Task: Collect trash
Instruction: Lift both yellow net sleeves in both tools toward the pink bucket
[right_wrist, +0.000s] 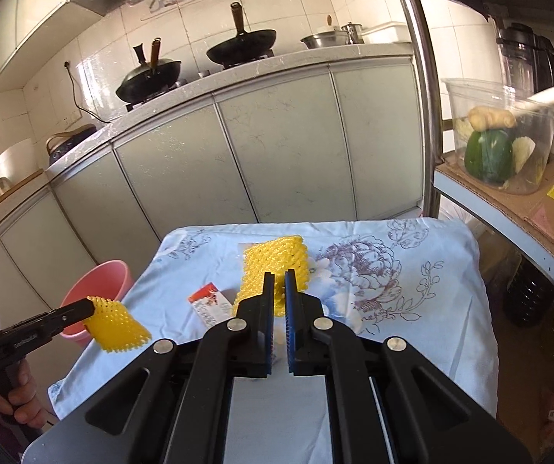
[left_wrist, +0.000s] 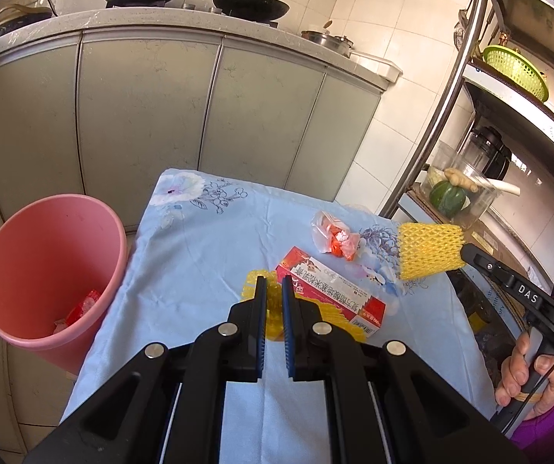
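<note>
1. You have a yellow foam net (left_wrist: 273, 309) pinched in your left hand-held gripper (left_wrist: 274, 290), jaws nearly closed on it, held above the near part of the counter (left_wrist: 184, 255).
2. Your right hand-held gripper (right_wrist: 280, 284) is clamped on a second yellow foam net (right_wrist: 273, 270), lifted clear of the cloth toward the counter's right edge.
3. On the blue flowered cloth, a red-and-white medicine box (left_wrist: 331, 297) lies just beyond your left gripper's tips.
4. A crumpled clear wrapper with orange scraps (left_wrist: 334, 237) sits beyond the box, between it and the far right corner.
5. The pink bin (left_wrist: 45, 270) stands on the floor at the counter's left edge, with red-and-clear scraps at its bottom.
6. Behind, grey cabinet doors (left_wrist: 153, 116) carry two black woks (left_wrist: 249, 4).
</note>
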Demonstrator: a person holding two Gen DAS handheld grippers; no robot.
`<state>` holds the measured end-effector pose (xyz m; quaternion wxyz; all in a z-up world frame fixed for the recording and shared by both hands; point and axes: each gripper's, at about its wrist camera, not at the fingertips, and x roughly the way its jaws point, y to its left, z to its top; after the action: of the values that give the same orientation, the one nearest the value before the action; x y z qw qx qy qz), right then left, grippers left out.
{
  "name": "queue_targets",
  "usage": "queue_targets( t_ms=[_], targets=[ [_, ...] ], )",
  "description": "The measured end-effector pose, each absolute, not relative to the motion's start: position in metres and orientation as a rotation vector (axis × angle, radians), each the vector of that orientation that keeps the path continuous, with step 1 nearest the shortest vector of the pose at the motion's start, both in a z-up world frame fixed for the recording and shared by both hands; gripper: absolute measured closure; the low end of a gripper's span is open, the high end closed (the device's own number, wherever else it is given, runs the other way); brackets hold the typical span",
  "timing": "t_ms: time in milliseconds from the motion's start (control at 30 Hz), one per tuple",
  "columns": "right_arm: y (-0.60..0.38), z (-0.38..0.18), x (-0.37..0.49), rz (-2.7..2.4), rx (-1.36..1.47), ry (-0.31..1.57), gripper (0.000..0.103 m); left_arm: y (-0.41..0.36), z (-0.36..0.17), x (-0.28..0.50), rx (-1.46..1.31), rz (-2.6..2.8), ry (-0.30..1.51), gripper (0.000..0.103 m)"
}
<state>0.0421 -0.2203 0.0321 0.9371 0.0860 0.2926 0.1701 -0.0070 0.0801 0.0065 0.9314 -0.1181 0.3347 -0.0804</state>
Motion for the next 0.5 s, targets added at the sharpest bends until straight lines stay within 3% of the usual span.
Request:
queue_targets(
  t_ms=[500],
  targets=[
    [-0.192,0.046,0.038,0.432,0.146,0.578,0.097,0.092,0.017,-0.016,-0.247,-0.136,0.653,0.096]
  ],
)
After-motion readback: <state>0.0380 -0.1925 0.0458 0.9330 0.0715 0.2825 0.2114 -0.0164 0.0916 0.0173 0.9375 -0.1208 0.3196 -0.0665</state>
